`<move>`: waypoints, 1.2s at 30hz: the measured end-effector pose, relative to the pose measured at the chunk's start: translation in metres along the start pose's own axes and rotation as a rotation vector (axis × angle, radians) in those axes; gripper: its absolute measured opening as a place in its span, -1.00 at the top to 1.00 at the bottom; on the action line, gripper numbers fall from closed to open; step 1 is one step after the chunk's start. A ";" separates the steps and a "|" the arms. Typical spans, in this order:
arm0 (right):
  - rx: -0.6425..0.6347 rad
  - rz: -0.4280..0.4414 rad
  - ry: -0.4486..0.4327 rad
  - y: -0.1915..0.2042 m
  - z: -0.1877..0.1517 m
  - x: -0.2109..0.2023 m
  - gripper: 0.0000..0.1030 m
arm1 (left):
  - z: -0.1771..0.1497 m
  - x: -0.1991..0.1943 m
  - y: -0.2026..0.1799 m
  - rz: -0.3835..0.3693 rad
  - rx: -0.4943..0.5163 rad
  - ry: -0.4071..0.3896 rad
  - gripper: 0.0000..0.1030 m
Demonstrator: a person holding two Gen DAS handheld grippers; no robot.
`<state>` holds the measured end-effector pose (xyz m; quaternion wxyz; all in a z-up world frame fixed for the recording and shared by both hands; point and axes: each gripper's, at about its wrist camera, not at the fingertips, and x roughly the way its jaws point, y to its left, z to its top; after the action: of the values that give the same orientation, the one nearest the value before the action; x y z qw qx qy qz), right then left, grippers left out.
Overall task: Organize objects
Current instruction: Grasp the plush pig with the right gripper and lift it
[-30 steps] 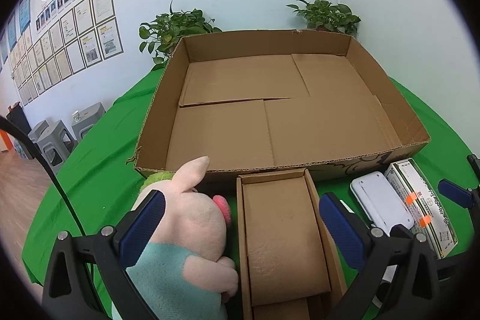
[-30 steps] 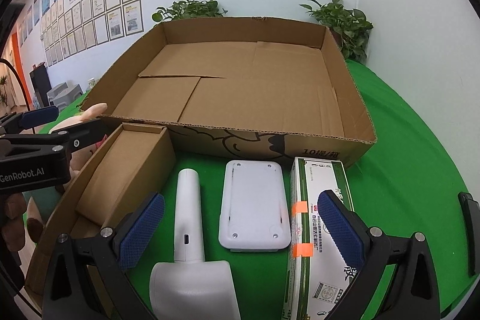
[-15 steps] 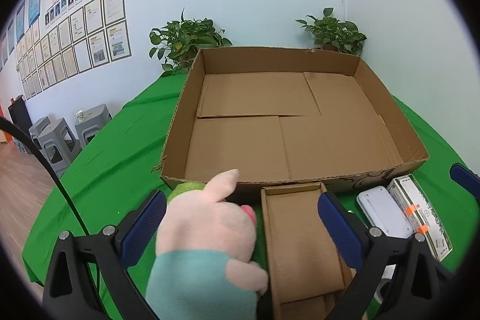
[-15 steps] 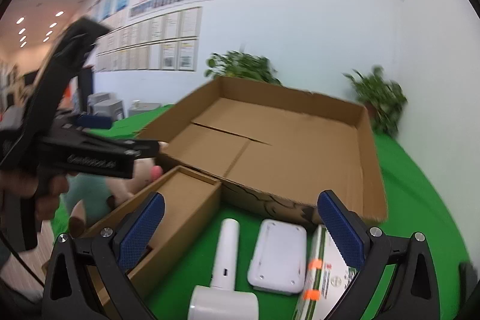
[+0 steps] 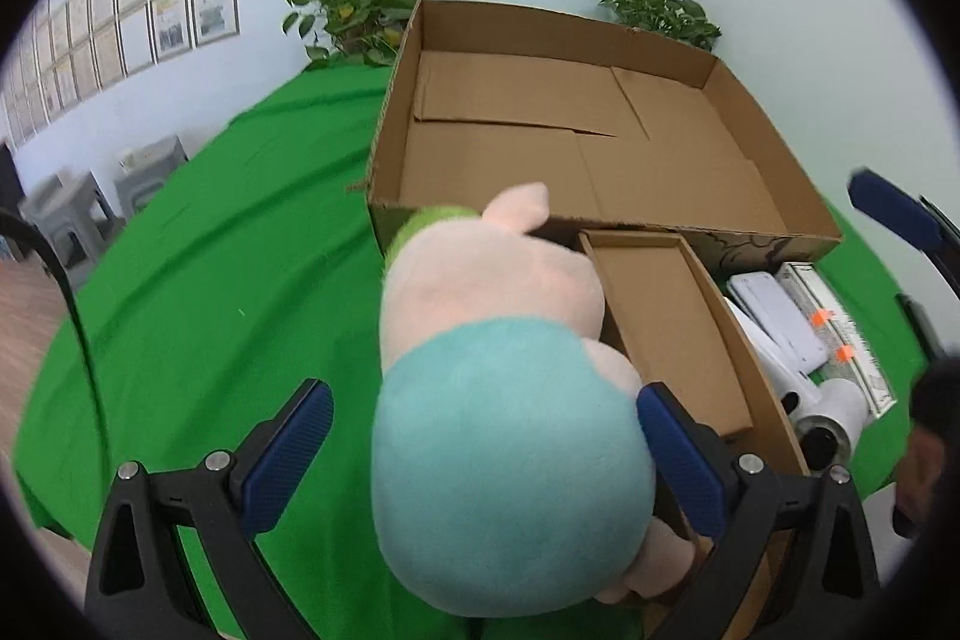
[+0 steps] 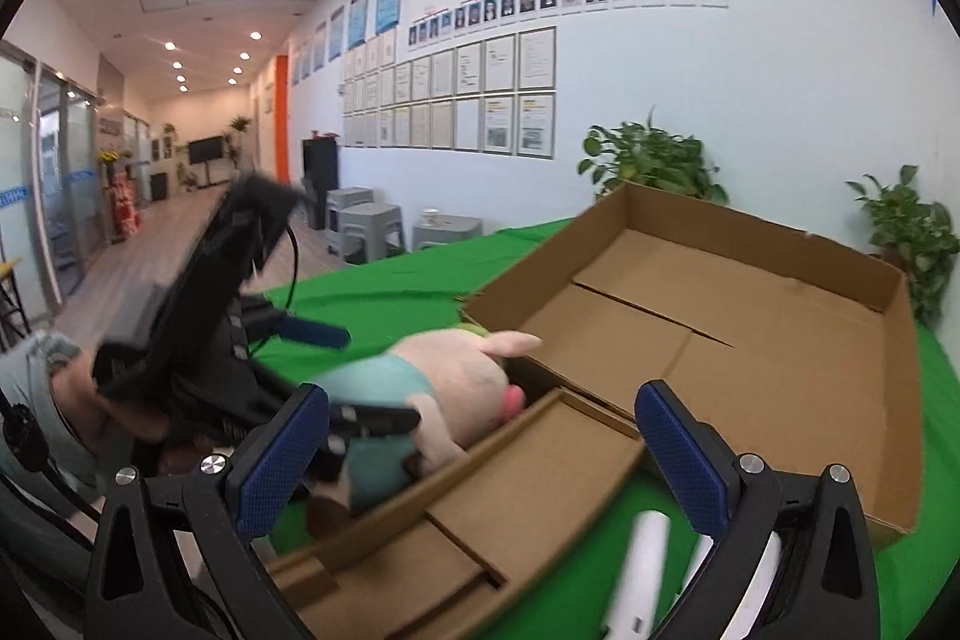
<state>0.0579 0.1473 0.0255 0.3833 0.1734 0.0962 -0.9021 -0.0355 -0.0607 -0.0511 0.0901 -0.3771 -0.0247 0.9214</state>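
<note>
Left wrist view: plush toy between spread jaws

Left gripper (image 5: 480, 454) straddles the plush pig (image 5: 498, 400), jaws wide, right pad touching its teal body. The pig lies beside the narrow cardboard tray (image 5: 666, 328), before the big box (image 5: 600, 142). Right gripper (image 6: 480, 448) hangs empty, jaws wide, above the tray.

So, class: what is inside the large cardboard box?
The large cardboard box shows only its bare folded floor flaps. The plush pig hides a bit of the near edge, so that strip cannot be checked.
</note>
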 end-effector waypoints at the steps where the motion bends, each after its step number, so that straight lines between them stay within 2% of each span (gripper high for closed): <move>1: -0.013 -0.012 -0.002 0.004 0.002 0.004 -1.00 | -0.004 0.001 0.005 -0.038 -0.029 0.004 -0.96; 3: -0.028 -0.013 0.011 0.006 0.007 0.016 -1.00 | -0.008 0.005 0.011 -0.080 -0.067 0.014 -0.95; 6: -0.023 0.018 0.030 0.010 0.012 0.030 -1.00 | -0.013 0.006 0.017 -0.150 -0.093 0.021 -0.78; 11: 0.011 0.087 0.089 0.023 0.025 0.064 -1.00 | -0.019 -0.002 0.020 -0.165 -0.079 0.004 -0.55; 15: 0.093 0.119 0.213 0.027 0.025 0.101 -0.99 | -0.026 -0.012 0.018 -0.162 -0.065 -0.010 -0.44; 20: 0.166 0.206 0.361 0.045 0.022 0.144 -1.00 | -0.032 -0.021 0.026 -0.170 -0.087 -0.020 -0.37; 24: 0.159 0.171 0.407 0.054 0.022 0.157 -1.00 | -0.033 -0.023 0.031 -0.176 -0.113 -0.031 -0.35; 28: 0.186 0.148 0.445 0.054 0.018 0.170 -1.00 | -0.034 -0.027 0.027 -0.161 -0.097 -0.043 -0.32; 36: 0.240 0.128 0.482 0.043 0.003 0.164 -1.00 | -0.032 -0.027 0.019 -0.144 -0.084 -0.045 -0.27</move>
<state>-0.0172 0.0091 -0.0370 0.3822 0.4329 0.0659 -0.8138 0.0024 -0.0853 -0.0575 0.1395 -0.3571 -0.0921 0.9190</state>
